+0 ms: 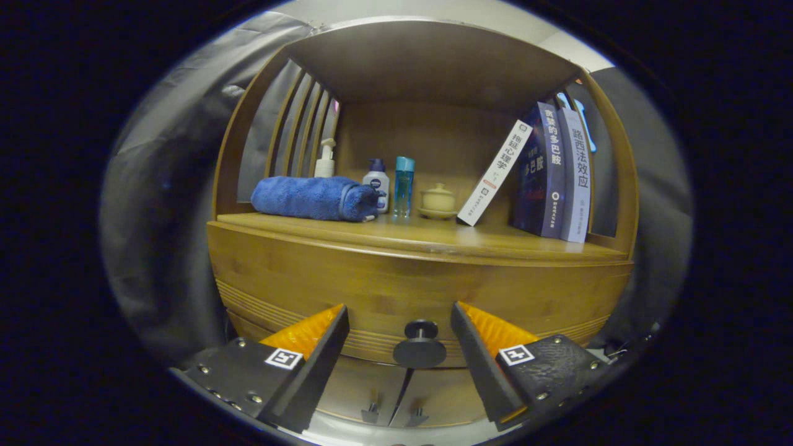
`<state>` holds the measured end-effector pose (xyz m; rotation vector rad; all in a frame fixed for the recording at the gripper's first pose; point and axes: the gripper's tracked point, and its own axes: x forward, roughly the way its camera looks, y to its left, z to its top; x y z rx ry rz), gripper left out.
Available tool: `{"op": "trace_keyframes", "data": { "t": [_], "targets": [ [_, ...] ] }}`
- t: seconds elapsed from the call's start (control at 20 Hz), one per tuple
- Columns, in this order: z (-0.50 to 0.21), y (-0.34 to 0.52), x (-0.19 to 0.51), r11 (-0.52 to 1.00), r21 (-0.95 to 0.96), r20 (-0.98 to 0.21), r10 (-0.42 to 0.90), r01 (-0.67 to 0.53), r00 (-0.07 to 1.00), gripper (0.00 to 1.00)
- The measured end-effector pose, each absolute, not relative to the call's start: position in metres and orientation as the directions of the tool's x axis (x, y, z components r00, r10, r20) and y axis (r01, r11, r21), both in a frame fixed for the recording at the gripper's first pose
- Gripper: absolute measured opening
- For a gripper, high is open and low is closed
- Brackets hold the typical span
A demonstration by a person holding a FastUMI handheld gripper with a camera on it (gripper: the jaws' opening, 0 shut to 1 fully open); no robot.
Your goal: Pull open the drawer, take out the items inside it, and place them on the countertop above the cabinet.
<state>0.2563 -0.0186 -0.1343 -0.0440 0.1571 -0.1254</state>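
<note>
Gripper view, facing a brown wooden cabinet (421,279). The two-finger gripper (399,319) stood wide open, holding nothing; one finger (310,347) lay to each side of the round dark drawer knob (420,347), which sat between the fingertips without touching either. The wooden drawer front (347,291) was closed, flush with the cabinet face, so its contents could not be seen. Below the knob, two lower cabinet doors (396,396) met at a seam, each with a small dark handle. Above the drawer ran the wooden countertop (433,238), a shelf recess under a wooden top panel. On it, from the slatted side inward, were a rolled blue towel (313,198), a white pump bottle (324,162) behind the towel, a white bottle with a dark blue cap (376,179) just beside the towel's end, a clear blue bottle with a teal cap (403,186), and a small cream lidded ceramic jar on a saucer (438,201). Beyond the jar, a white-spined book (495,173) leaned tilted against a dark blue book (540,173) and a pale grey book (576,179), both nearly upright. Grey cloth (167,204) hung around the cabinet.
</note>
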Motion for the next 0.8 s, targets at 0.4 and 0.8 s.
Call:
{"op": "trace_keyframes", "data": {
  "t": [0.4, 0.8],
  "targets": [
    [-0.148, -0.038, 0.257, 0.972, -0.103, -0.144, -0.224, 0.21, 0.964, 0.72],
    [-0.153, -0.039, 0.257, 0.974, -0.06, -0.177, -0.227, 0.22, 0.958, 0.4]
  ]
}}
